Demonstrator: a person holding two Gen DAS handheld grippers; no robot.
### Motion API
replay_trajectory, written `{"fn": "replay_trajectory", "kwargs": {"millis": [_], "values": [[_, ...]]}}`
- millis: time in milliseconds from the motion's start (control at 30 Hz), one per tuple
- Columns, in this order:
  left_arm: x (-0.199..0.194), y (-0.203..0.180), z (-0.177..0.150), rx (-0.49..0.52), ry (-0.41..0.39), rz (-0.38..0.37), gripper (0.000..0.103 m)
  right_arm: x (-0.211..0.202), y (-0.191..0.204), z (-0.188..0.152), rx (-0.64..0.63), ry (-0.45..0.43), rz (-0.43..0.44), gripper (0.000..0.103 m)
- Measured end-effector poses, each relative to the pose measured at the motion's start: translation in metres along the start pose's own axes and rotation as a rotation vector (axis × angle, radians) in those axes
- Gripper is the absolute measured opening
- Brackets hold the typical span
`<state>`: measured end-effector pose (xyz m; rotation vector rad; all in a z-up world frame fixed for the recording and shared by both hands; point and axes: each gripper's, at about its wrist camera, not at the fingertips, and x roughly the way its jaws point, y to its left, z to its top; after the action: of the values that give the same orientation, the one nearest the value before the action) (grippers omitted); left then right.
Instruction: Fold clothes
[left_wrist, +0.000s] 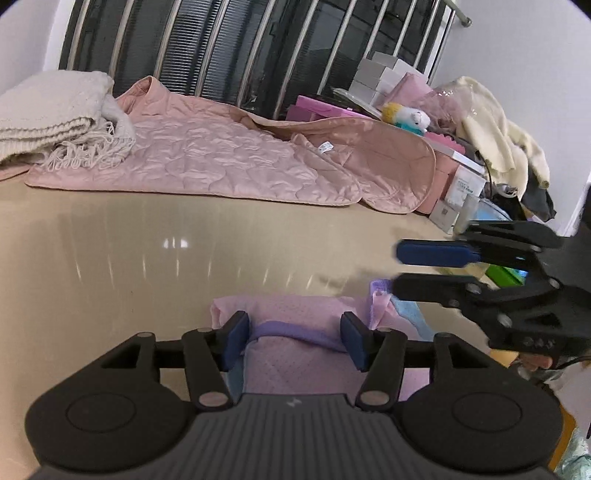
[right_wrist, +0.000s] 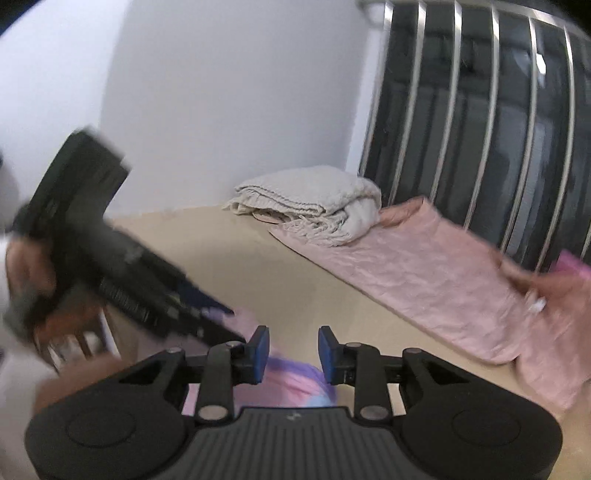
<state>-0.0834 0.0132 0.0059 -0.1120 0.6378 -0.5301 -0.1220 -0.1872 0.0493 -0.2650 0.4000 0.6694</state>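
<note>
A small pink garment (left_wrist: 295, 373) with a purple neckband lies on the beige tabletop (left_wrist: 147, 258), close under both grippers. My left gripper (left_wrist: 295, 341) stands open just above it, and the neckband shows in the gap between the blue pads. A purple and light-blue edge of the garment (left_wrist: 406, 314) sticks out to the right. My right gripper (left_wrist: 399, 269) comes in from the right above that edge, open, with nothing between its fingers. In the right wrist view the right gripper (right_wrist: 294, 354) hangs open over the garment (right_wrist: 291, 387), and the blurred left gripper (right_wrist: 221, 321) reaches in from the left.
A pink quilted blanket (left_wrist: 221, 158) is spread across the back of the table, with a folded cream knitted throw (left_wrist: 55, 114) at its left end. Boxes, a plush toy (left_wrist: 406, 118) and cream cloth (left_wrist: 491, 122) are piled at the back right. A barred dark window (left_wrist: 240, 44) stands behind.
</note>
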Motion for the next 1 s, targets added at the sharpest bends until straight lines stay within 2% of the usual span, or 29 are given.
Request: {"fn": "replay_trajectory", "kwargs": {"millis": [100, 200, 267, 300, 333, 500, 633, 767, 833, 900, 967, 1000], "values": [[-0.003, 0.001, -0.003, 0.012, -0.004, -0.005, 0.059, 0.021, -0.009, 0.000, 0.086, 0.039, 0.042, 0.027], [-0.004, 0.001, -0.005, 0.015, -0.011, -0.001, 0.060, 0.036, -0.026, -0.003, 0.217, 0.116, 0.082, 0.028], [-0.005, 0.000, -0.007, 0.013, -0.022, 0.005, 0.060, 0.028, -0.022, -0.007, 0.201, 0.117, 0.073, 0.021], [-0.005, -0.001, -0.009, 0.014, -0.028, 0.009, 0.060, 0.022, -0.016, -0.008, 0.161, 0.108, 0.060, 0.011], [-0.005, -0.002, -0.010, 0.016, -0.033, 0.015, 0.060, 0.018, -0.010, -0.012, 0.135, 0.116, 0.056, 0.007], [-0.007, -0.008, -0.015, 0.010, -0.060, 0.032, 0.061, 0.002, 0.005, -0.033, 0.134, 0.103, -0.017, 0.003], [-0.011, -0.012, -0.020, -0.001, -0.080, 0.058, 0.061, -0.004, 0.012, -0.039, 0.128, 0.084, -0.129, 0.005], [-0.014, -0.017, -0.026, -0.012, -0.103, 0.088, 0.061, -0.013, 0.012, -0.028, 0.258, -0.028, -0.098, 0.009], [-0.015, -0.018, -0.027, -0.012, -0.106, 0.096, 0.061, -0.006, 0.016, -0.027, 0.312, -0.038, -0.084, 0.014], [-0.016, -0.019, -0.028, -0.012, -0.109, 0.105, 0.061, 0.007, 0.022, -0.033, 0.314, 0.014, -0.128, 0.014], [-0.017, -0.021, -0.029, -0.008, -0.112, 0.114, 0.062, 0.004, 0.026, -0.042, 0.315, -0.007, -0.165, 0.021], [-0.018, -0.022, -0.030, -0.003, -0.116, 0.125, 0.064, 0.002, 0.026, -0.042, 0.318, -0.003, -0.194, 0.029]]}}
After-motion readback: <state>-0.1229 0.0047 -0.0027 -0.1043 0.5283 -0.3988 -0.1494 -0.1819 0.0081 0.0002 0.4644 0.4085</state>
